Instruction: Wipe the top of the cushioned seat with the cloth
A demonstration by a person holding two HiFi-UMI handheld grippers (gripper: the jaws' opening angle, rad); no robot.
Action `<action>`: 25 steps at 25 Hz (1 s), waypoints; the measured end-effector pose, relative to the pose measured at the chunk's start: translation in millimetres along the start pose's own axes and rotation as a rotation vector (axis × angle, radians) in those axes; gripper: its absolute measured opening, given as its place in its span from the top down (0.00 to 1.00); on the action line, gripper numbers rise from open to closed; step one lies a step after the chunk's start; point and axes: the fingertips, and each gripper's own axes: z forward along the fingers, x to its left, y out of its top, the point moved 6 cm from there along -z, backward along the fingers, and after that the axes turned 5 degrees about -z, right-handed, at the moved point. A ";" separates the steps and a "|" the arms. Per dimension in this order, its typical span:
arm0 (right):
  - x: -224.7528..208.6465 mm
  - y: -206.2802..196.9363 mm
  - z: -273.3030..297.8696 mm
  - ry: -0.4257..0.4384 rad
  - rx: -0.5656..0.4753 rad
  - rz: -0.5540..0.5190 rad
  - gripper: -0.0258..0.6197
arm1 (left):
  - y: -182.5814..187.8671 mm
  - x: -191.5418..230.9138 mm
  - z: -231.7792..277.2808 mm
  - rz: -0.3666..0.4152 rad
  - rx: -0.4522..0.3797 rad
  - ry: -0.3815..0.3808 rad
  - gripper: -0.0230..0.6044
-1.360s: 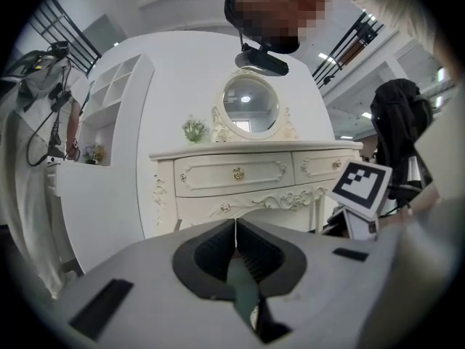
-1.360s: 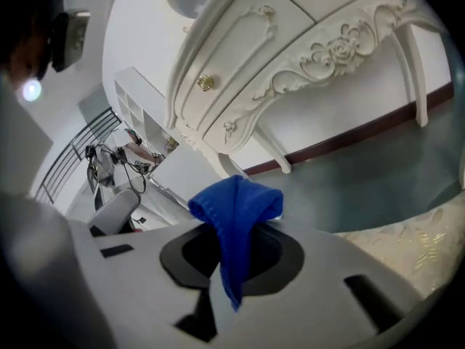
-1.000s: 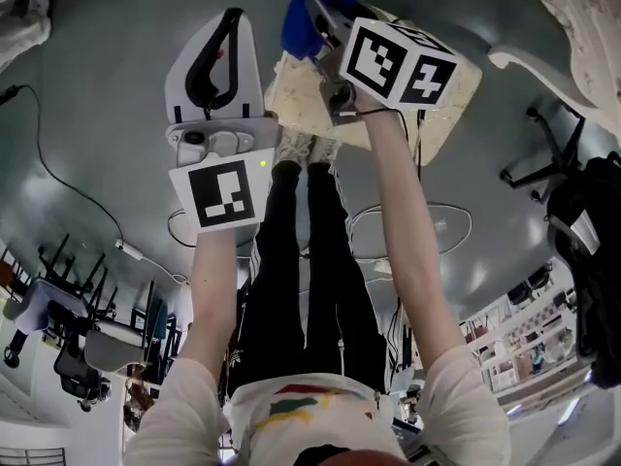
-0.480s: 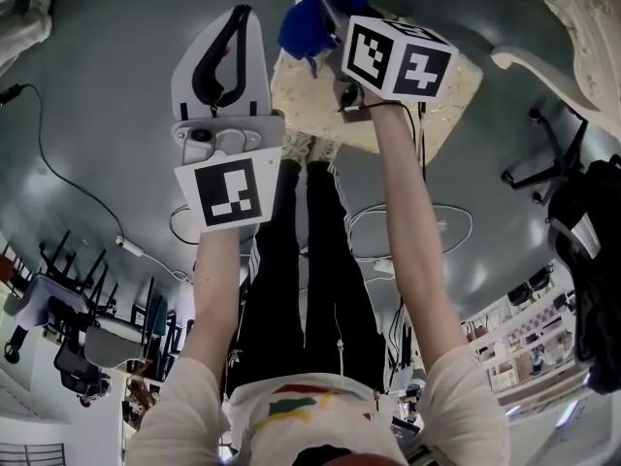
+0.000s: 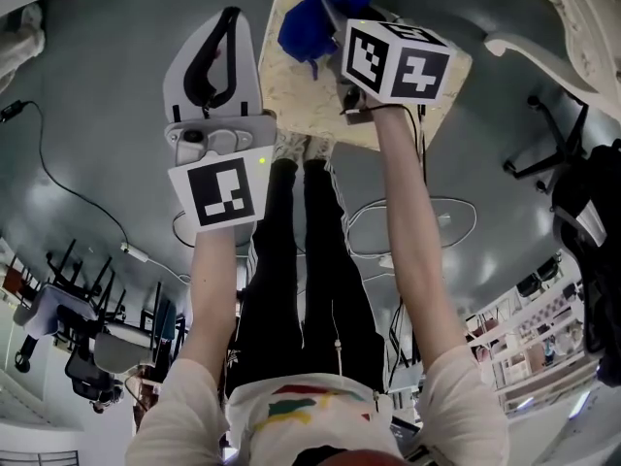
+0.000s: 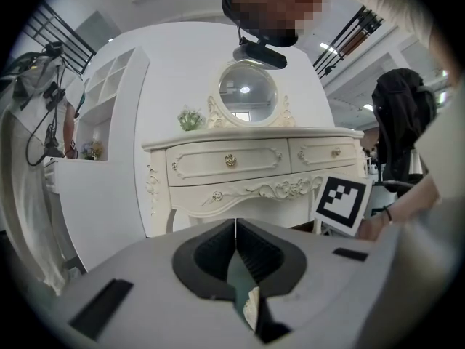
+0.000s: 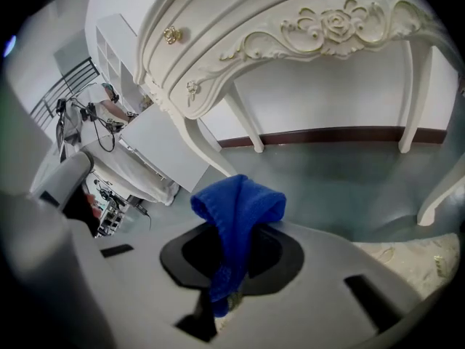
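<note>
so, the right gripper [image 5: 328,19] pinches the blue cloth [image 5: 312,16] between its jaws over the far part of the cushioned seat [image 5: 291,90]; whether the cloth touches the cushion cannot be told. in the right gripper view the cloth [image 7: 236,217] bunches up out of the clamped jaws, with the seat's cream patterned top low at the right. the left gripper [image 5: 215,51], jaws pressed together on nothing, hangs just beside the seat's left edge, over the grey floor [image 5: 107,85]. a white dressing table [image 6: 254,173] stands beyond the seat.

One cloth [image 5: 315,13], one cushioned seat [image 5: 296,76], one dressing table [image 6: 247,162], one mirror [image 6: 248,93].
</note>
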 end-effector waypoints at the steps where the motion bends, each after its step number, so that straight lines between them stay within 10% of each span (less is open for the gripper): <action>1: -3.4 -0.9 -3.2 -0.007 -0.001 0.002 0.90 | 0.5 -2.8 1.1 0.002 0.001 -0.007 0.95; 25: -115.7 -40.5 -103.7 -0.212 -0.073 0.046 0.90 | 11.9 -97.4 38.4 0.033 -0.002 -0.228 0.95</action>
